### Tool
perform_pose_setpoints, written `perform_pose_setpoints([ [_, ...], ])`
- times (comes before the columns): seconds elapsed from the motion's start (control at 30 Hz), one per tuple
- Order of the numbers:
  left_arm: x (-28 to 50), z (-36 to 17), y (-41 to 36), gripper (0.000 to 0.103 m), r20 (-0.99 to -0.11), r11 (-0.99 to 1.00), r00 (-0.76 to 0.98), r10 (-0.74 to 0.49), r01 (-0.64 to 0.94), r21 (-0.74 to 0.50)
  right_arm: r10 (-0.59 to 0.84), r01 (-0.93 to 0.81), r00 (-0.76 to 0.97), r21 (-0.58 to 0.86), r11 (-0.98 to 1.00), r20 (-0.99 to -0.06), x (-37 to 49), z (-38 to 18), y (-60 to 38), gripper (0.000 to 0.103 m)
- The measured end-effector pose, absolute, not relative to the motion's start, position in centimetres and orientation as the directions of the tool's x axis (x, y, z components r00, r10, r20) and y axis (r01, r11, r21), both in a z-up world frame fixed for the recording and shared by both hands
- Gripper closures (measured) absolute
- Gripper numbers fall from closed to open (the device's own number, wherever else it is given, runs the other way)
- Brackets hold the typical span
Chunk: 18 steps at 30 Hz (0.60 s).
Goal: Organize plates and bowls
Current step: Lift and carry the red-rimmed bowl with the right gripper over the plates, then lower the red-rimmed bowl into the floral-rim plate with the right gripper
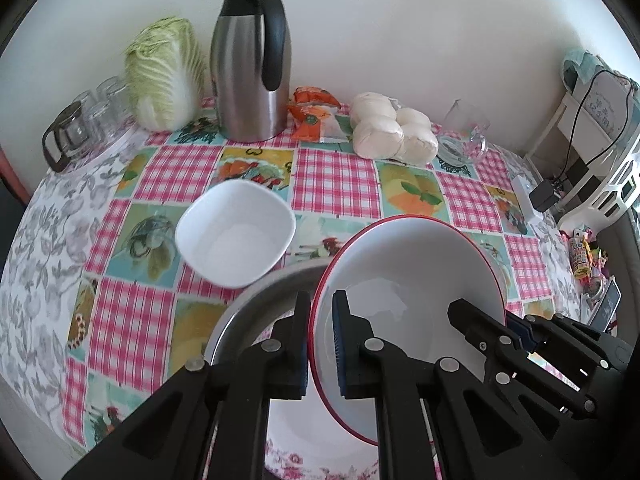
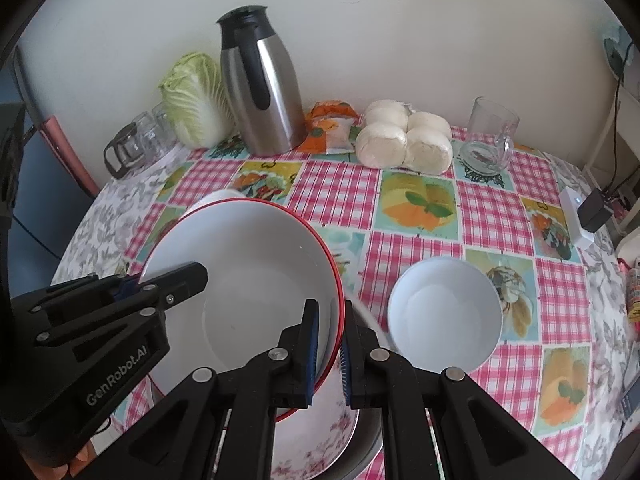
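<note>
We have the red-rimmed bowl [image 1: 404, 264] pinched on both sides of its rim and held tilted in the air. The left gripper [image 1: 322, 344] has its fingers closed tight on the rim edge nearest the left wrist camera, and the right gripper [image 2: 330, 344] has its fingers clamped on the opposite edge. Each gripper shows in the other's view on the bowl's far side.

Directly under the red-rimmed bowl we see a metal bowl [image 1: 256, 304] and a floral plate [image 2: 316, 432], partly hidden, so we can't tell how they are stacked or whether they touch the held bowl. Left of the red-rimmed bowl, in the left wrist view, a square white bowl [image 1: 236, 232] sits alone on the worktop [image 1: 336, 184]. To its right, in the right wrist view, a round white bowl [image 2: 444, 316] also stands alone.

We judge the job as midway: one bowl in transit, two loose bowls not yet gathered, no finished stack visible.

Beyond the red-rimmed bowl, by the wall, stand the thermos jug [image 1: 252, 60], cabbage [image 1: 164, 72], steamed buns [image 1: 392, 128], a glass mug [image 2: 488, 140] and more glassware [image 1: 84, 124]. These are not part of the task.
</note>
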<state>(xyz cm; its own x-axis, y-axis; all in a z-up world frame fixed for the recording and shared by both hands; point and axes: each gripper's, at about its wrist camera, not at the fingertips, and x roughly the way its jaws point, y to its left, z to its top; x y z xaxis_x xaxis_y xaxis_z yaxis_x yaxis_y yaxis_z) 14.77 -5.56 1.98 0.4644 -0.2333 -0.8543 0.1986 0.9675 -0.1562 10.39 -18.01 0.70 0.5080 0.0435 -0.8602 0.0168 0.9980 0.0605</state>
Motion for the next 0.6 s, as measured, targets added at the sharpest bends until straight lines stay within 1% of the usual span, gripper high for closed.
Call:
perform_pose_setpoints([
  [0.6, 10.8, -0.8, -4.0, 0.093, -0.859, 0.97, 0.456, -0.235, 0.161, -0.18, 0.076, -0.004, 0.494, 0.085, 0.996, -0.866, 6.1, -2.3, -16.6, 0.092],
])
